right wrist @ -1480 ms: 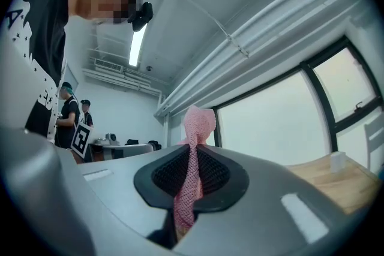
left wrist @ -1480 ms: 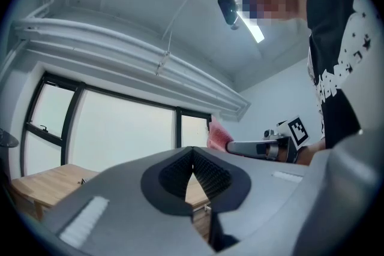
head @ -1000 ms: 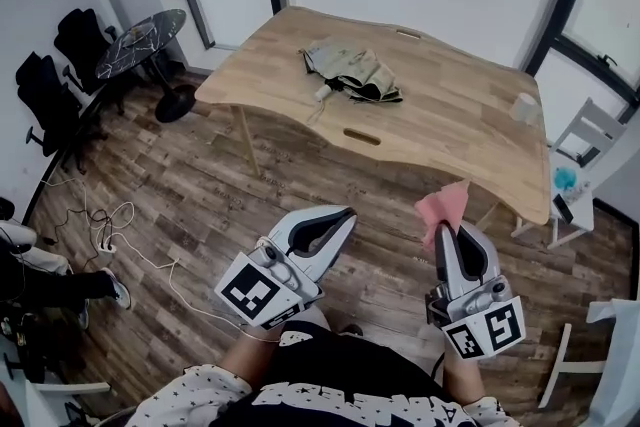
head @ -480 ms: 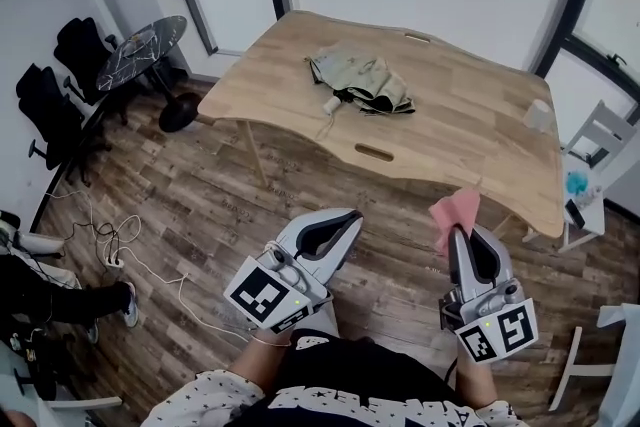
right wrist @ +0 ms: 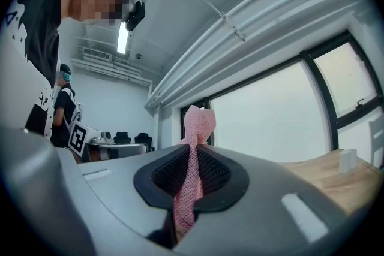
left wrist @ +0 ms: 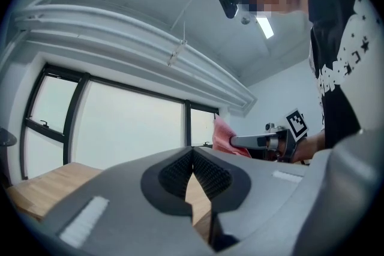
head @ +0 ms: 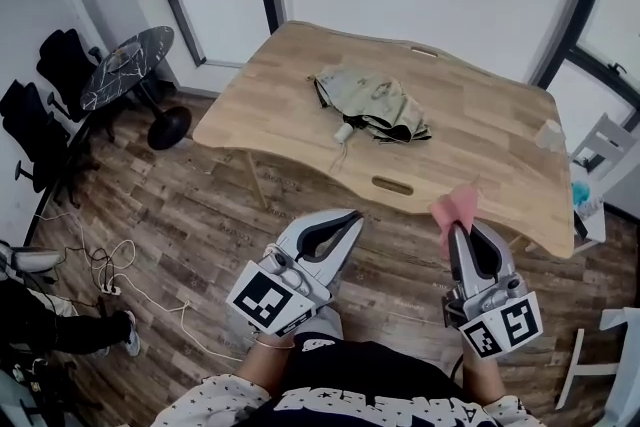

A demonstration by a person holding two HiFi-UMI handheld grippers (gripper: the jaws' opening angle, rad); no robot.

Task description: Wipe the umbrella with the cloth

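Head view | cloth (head: 455,205) partly hidden in right claw (head: 465,233) | umbrella (head: 375,105) folded

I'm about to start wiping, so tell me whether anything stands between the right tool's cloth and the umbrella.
Nothing visible does. The right tool, shut on the pink cloth, is at the near edge of the table; only bare tabletop lies before the folded umbrella.

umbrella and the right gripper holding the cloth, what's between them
In the head view, only bare table lies between the umbrella and the right gripper with its cloth; nothing sits there.
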